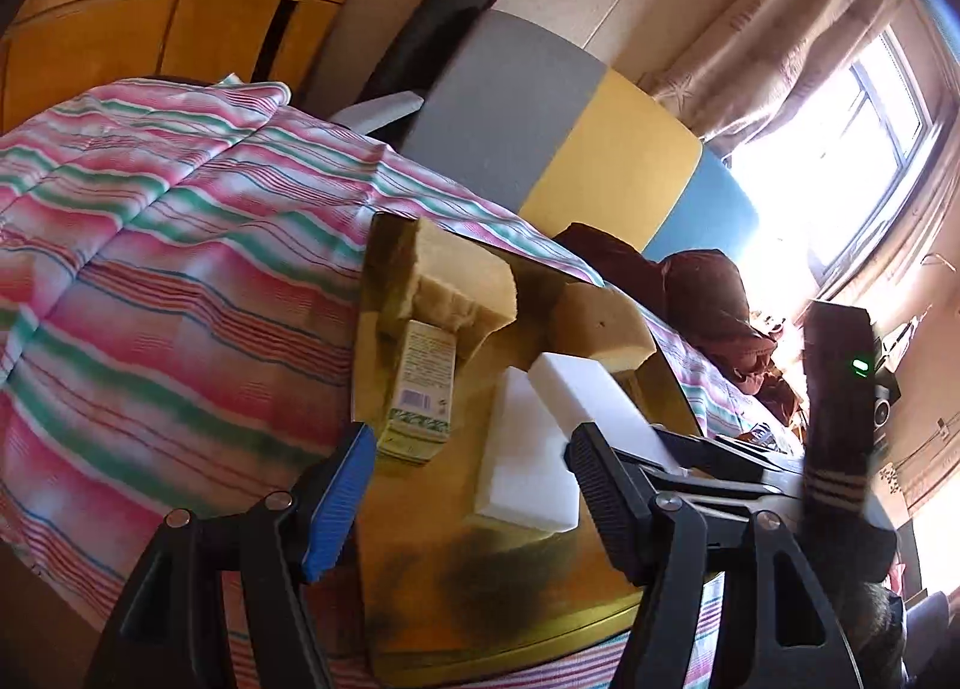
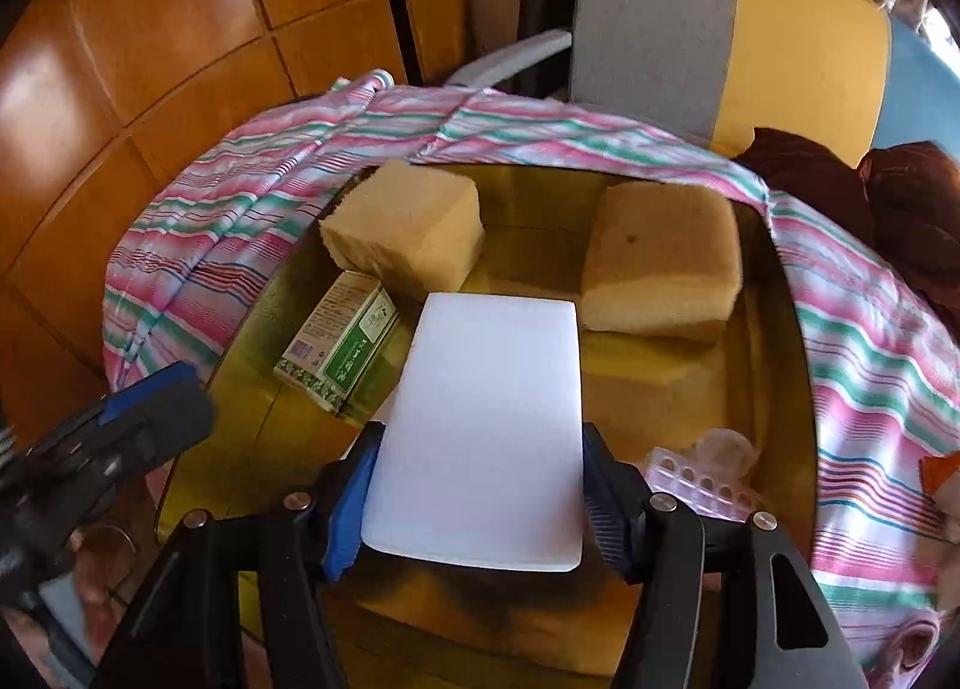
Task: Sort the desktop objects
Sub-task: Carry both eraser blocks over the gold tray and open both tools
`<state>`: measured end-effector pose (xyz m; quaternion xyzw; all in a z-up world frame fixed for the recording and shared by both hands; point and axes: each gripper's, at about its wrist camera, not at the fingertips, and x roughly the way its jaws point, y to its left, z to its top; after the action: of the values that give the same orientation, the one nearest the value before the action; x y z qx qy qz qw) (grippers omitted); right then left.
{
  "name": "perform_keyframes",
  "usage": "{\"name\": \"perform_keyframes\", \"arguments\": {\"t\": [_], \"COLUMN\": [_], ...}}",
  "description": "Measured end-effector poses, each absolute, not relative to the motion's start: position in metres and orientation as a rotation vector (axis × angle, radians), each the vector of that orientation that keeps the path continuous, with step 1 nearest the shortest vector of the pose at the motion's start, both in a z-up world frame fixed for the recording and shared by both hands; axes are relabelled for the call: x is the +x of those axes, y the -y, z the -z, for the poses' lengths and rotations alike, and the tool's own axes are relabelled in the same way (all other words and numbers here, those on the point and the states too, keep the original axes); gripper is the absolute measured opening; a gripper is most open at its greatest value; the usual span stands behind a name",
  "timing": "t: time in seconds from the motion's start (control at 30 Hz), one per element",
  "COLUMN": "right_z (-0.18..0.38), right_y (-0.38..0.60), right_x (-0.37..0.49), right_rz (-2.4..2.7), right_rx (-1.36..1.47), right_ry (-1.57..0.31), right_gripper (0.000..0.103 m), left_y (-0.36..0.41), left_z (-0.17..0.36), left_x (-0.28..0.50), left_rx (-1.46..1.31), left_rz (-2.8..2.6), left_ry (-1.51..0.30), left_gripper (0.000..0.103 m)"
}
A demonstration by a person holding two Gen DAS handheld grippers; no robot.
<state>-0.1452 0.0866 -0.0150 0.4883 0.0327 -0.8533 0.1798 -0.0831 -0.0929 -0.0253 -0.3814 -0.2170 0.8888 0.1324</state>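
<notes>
My right gripper [image 2: 480, 503] is shut on a white foam block [image 2: 492, 419], holding it flat above the golden tray [image 2: 660, 383]. In the left wrist view that block [image 1: 585, 395] hangs over a second white block [image 1: 522, 473] lying on the tray [image 1: 432, 587]. My left gripper [image 1: 468, 500] stands open just above the tray's near part, with nothing between its fingers. Two yellow sponges [image 2: 408, 227] [image 2: 666, 263] sit at the tray's far side. A green-and-cream carton [image 2: 339, 347] lies in front of the left sponge, also seen as the carton [image 1: 420, 389].
The tray rests on a pink, green and white striped cloth [image 2: 240, 209]. A clear plastic rack with holes [image 2: 702, 479] lies at the tray's right near corner. Behind the table stand a grey, yellow and blue chair back [image 2: 720, 17], brown fabric [image 1: 714, 299] and orange cabinet doors [image 2: 150, 59].
</notes>
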Motion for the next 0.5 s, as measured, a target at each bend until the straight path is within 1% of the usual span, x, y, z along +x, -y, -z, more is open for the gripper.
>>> {"name": "perform_keyframes", "arguments": {"t": [0.1, 0.17, 0.23, 0.37, 0.5], "right_z": [0.024, 0.026, 0.024, 0.021, 0.020], "right_y": [-0.078, -0.079, -0.084, -0.095, -0.094], "right_x": [-0.153, -0.154, -0.149, -0.133, -0.117], "right_rz": [2.354, 2.335, 2.335, 2.337, 2.315], "right_rx": [1.417, 1.426, 1.407, 1.371, 1.341], "right_ry": [-0.009, 0.049, 0.066, 0.038, -0.049], "right_gripper": [0.067, 0.073, 0.074, 0.074, 0.072], "left_y": [0.100, 0.107, 0.111, 0.119, 0.120], "left_z": [0.028, 0.028, 0.030, 0.033, 0.031], "left_x": [-0.081, -0.078, -0.076, -0.068, -0.064], "left_rx": [-1.105, -1.103, -1.105, -1.104, -1.081], "left_rz": [-2.578, -2.576, -2.580, -2.585, -2.587], "left_ry": [0.655, 0.669, 0.678, 0.705, 0.719], "left_gripper": [0.069, 0.069, 0.069, 0.069, 0.069]}}
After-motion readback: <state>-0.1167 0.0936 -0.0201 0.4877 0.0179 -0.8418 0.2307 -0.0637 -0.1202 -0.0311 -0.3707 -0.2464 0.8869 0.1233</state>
